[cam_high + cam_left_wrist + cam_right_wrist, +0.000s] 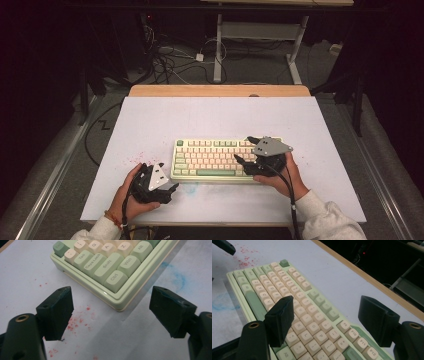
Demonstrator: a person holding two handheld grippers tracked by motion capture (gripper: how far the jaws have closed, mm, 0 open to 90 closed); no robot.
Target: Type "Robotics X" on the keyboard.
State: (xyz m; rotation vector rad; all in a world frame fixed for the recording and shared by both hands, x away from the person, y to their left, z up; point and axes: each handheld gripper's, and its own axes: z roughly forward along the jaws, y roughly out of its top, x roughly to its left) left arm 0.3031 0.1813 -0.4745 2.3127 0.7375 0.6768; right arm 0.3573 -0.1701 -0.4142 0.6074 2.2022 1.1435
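Left gripper (172, 188) is hovering with jaws apart just off the pale green keyboard's (212, 160) near-left corner. Right gripper (243, 149) is hanging over its right half, jaws likewise apart, above the white surface (150, 120).

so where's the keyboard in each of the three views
High view: the keyboard lies centre, toward the near edge, between the two tools.
Left gripper view: top centre, its Ctrl corner pointing down between the open jaws.
Right gripper view: it runs diagonally from upper left to bottom right, under the open jaws.
Shared landmark: the red specks beside the keyboard's Esc end, also in the left gripper view and the right gripper view.
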